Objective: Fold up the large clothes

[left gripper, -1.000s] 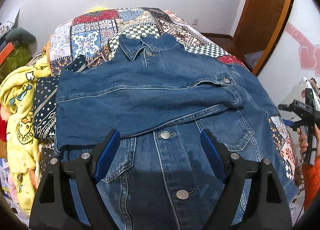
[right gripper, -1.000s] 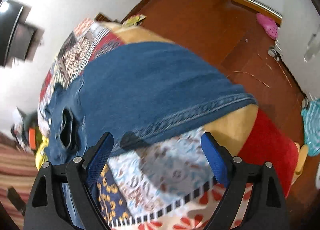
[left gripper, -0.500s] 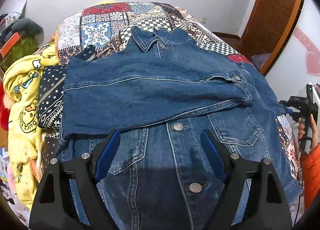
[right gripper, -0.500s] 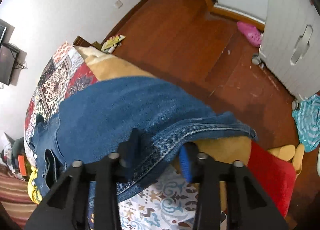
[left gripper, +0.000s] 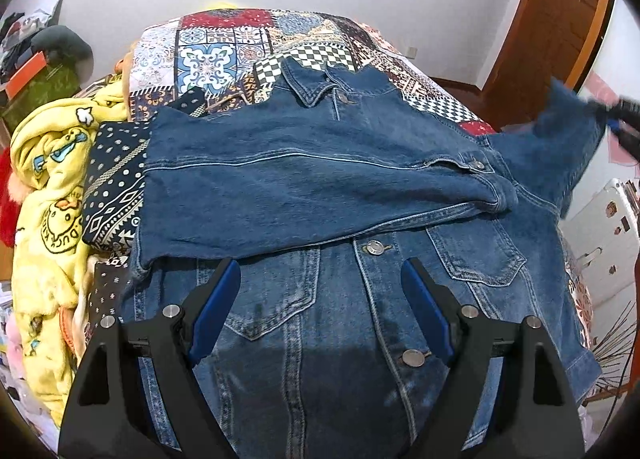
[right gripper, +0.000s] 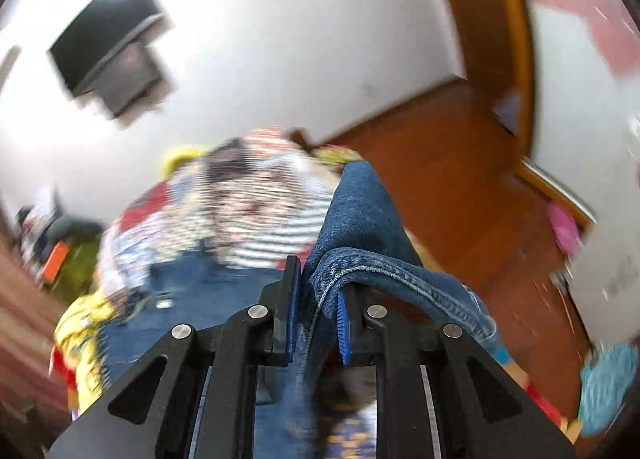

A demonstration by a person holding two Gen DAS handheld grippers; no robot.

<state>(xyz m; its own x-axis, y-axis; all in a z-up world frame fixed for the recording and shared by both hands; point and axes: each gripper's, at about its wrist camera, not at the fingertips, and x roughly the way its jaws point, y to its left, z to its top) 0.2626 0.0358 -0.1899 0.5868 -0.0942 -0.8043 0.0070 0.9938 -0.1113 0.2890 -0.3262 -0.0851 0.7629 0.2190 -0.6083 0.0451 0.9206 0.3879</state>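
Observation:
A blue denim jacket [left gripper: 340, 299] lies front up on the patchwork bed [left gripper: 224, 43], collar at the far end. Its left sleeve [left gripper: 304, 187] is folded across the chest. My left gripper [left gripper: 320, 299] is open and empty, hovering over the jacket's lower front. My right gripper [right gripper: 316, 299] is shut on the cuff of the right sleeve [right gripper: 360, 235]. In the left wrist view that sleeve [left gripper: 560, 139] is lifted off the bed at the right, held by the right gripper [left gripper: 618, 115].
A yellow cartoon blanket [left gripper: 52, 199] is heaped along the bed's left side. A wooden door [left gripper: 560, 19] stands at the far right, with wooden floor [right gripper: 440, 163] beside the bed. A wall-mounted TV [right gripper: 108, 43] hangs on the far wall.
My right gripper closed on the right sleeve's cuff and lifted it up off the bed's edge. My left gripper drew back slightly and stayed open.

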